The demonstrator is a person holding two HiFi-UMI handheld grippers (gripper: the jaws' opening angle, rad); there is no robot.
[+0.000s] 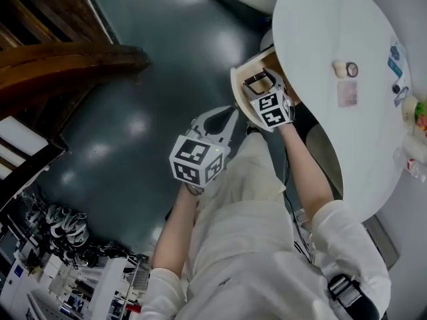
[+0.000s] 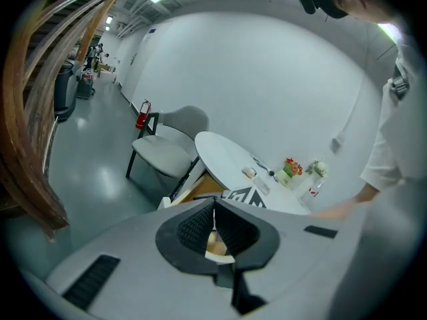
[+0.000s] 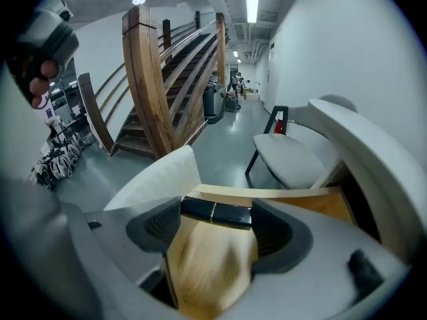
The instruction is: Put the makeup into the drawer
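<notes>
A black makeup tube (image 3: 217, 212) with a thin gold band lies crosswise between the jaws of my right gripper (image 3: 217, 213), which is shut on it. In the head view that gripper (image 1: 259, 84) hangs over the open wooden drawer (image 1: 239, 92) under the round white table (image 1: 320, 19). The drawer's pale front edge (image 3: 267, 193) and wooden inside show just beneath the tube. My left gripper (image 1: 227, 115) is lower left of the drawer, over the floor. Its jaws meet at the tips (image 2: 214, 220), with nothing between them. A small round makeup pot (image 1: 345, 69) sits on the table.
On the table are a pinkish card (image 1: 347, 93), flowers (image 2: 291, 169) and a bottle (image 2: 313, 187) near the far edge. A grey chair (image 2: 167, 145) stands beside the table, and a wooden staircase (image 3: 167, 79) rises beyond it. A red fire extinguisher (image 2: 142, 114) stands by the wall.
</notes>
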